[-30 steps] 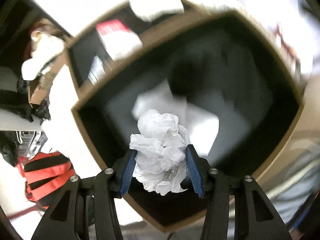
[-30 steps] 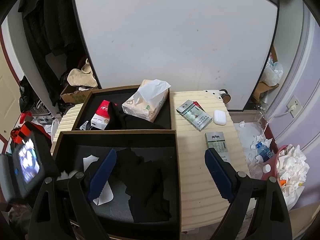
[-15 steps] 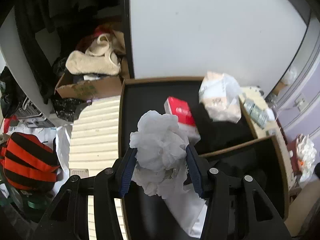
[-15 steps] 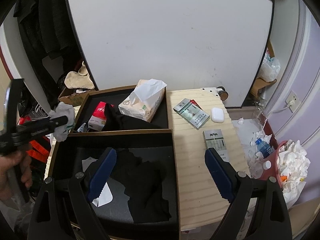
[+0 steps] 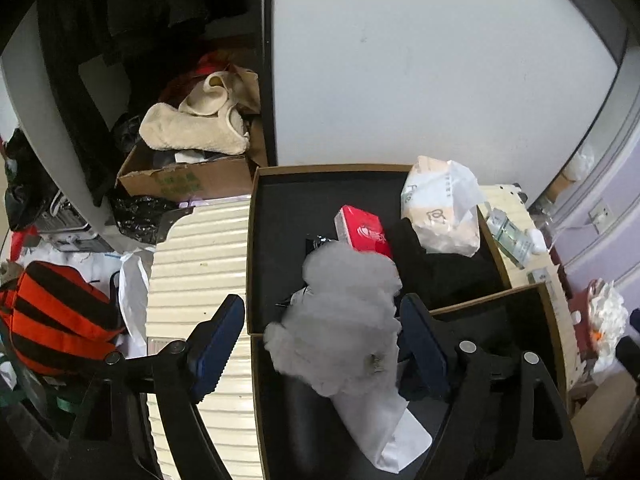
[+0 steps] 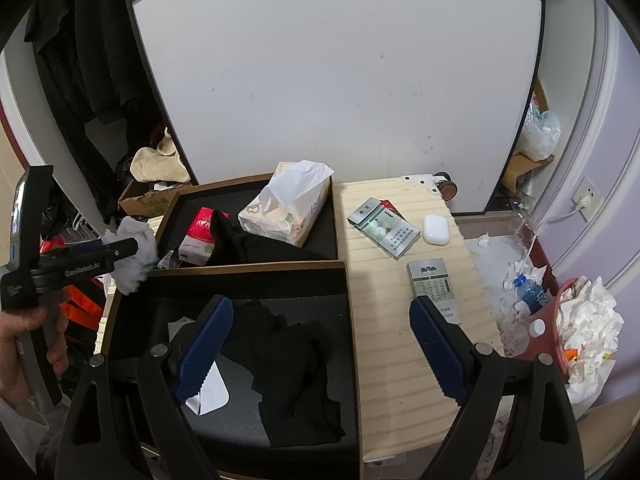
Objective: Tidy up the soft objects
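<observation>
My left gripper (image 5: 320, 344) stands open. A crumpled white tissue wad (image 5: 340, 320), blurred, hangs between its blue pads, near the right pad, over the seam between two black trays. In the right wrist view the wad (image 6: 132, 254) sits at the left gripper's tip (image 6: 120, 250) beside the far tray's left corner. The far tray (image 6: 324, 236) holds a tissue pack (image 6: 286, 210), a red packet (image 6: 198, 232) and a black cloth (image 6: 248, 240). The near tray (image 6: 348, 320) holds a black cloth (image 6: 292, 364) and white paper (image 6: 208, 392). My right gripper (image 6: 320, 356) is open and empty above the near tray.
On the slatted table (image 6: 392, 320) lie cigarette packs (image 6: 384, 230), a grey box (image 6: 434, 286) and a white earbud case (image 6: 436, 230). A red bin of tissues (image 6: 576, 328) stands at the right. A cardboard box with cream fabric (image 5: 192, 136) and an orange-striped bag (image 5: 52, 320) are on the left.
My left gripper rose out of the near tray and swung to the far tray's left side, and its jaws have opened so the tissue wad is loose and blurred. My right gripper stayed still.
</observation>
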Available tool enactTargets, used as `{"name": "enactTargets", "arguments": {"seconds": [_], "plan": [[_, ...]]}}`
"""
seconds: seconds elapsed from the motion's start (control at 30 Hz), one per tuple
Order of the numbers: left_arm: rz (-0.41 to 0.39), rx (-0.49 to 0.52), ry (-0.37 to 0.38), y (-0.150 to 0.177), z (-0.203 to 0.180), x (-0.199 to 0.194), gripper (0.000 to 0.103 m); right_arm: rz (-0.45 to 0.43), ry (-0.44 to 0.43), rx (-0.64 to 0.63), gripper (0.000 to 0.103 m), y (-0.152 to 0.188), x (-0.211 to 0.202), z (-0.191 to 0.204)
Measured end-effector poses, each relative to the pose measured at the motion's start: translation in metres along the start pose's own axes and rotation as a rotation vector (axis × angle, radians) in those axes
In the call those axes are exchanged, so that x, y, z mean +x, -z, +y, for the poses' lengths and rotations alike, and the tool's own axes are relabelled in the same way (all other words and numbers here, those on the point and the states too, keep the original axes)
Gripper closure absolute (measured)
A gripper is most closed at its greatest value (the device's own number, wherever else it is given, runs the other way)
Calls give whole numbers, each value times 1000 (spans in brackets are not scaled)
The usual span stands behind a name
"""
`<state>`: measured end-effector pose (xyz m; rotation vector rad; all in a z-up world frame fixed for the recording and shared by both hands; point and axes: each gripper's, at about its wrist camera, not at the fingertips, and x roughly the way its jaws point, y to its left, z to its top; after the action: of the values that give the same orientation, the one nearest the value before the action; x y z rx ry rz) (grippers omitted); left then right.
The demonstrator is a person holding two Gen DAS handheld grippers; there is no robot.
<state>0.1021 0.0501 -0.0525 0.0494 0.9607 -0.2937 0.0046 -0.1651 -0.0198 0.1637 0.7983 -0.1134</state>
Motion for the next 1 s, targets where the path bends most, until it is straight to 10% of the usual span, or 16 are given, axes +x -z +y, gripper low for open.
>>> {"name": "enactTargets", "arguments": {"seconds": [0.63, 1.0], "plan": [[-47, -8, 66, 0, -9, -43, 25, 12, -2, -6, 13, 1, 2, 0], [-37, 104, -30, 22, -46, -56, 25, 26, 14, -40, 14, 3, 6, 6]]}}
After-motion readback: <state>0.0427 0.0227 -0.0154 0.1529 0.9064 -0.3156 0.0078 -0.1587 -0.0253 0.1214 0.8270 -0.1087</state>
